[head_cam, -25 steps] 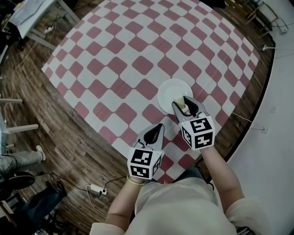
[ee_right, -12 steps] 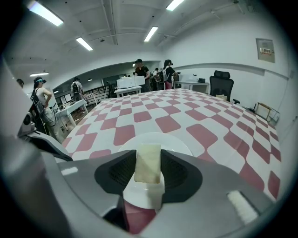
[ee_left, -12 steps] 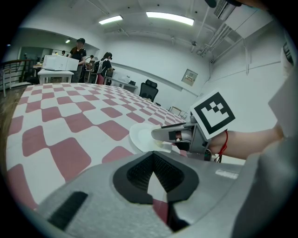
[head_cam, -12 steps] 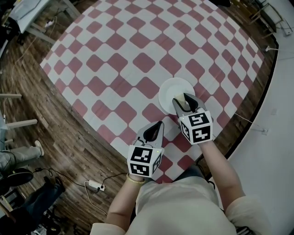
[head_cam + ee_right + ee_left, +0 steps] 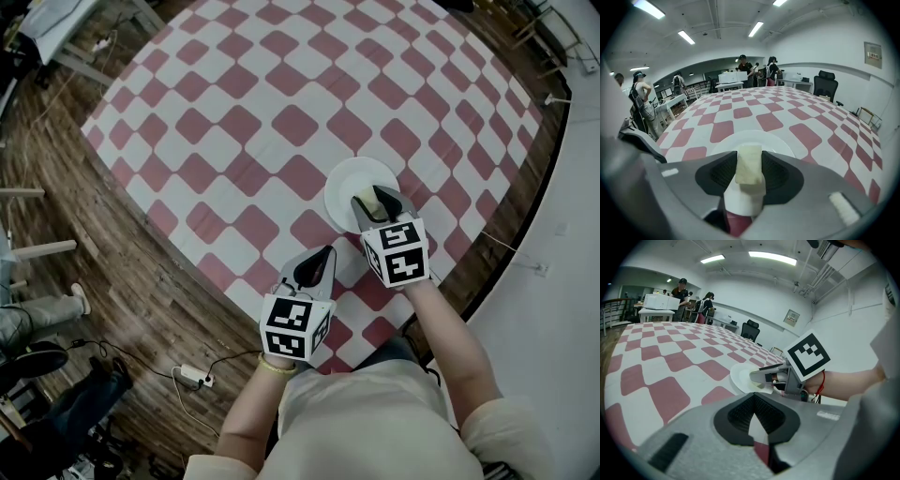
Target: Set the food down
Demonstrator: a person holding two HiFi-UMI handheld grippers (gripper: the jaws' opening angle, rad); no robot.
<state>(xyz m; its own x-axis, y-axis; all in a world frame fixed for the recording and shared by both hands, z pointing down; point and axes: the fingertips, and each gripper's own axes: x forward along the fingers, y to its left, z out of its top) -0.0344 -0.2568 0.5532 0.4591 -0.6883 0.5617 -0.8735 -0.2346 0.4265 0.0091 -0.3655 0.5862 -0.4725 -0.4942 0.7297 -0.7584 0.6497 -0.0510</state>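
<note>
Currently the right gripper is clamping a pale yellowish block of food. Its pads are pressing on both sides, and the jaws are standing fairly wide because the food is filling the gap. The food is hanging over the near edge of the white plate. It's looking just above the surface, but I can't tell if it's touching. The plate is sitting at the right side of the worktop, on a red-and-white checked cloth, and is otherwise looking bare.

The left gripper is idling near and left of the plate, clear of it. Its jaw tips are meeting with nothing between them, and it's not taking part.

My read is that we're sitting in the placing phase, with the food lining up over the plate and the release not yet done.

The next move is calling for lowering the food until it's resting on the plate. Going a bit farther in toward the centre would be keeping it off the rim. After that it's opening the jaws and backing out toward the near side. The food is looking soft, so it may be sticking to a pad, and opening fully before retreating is the safer call.
</note>
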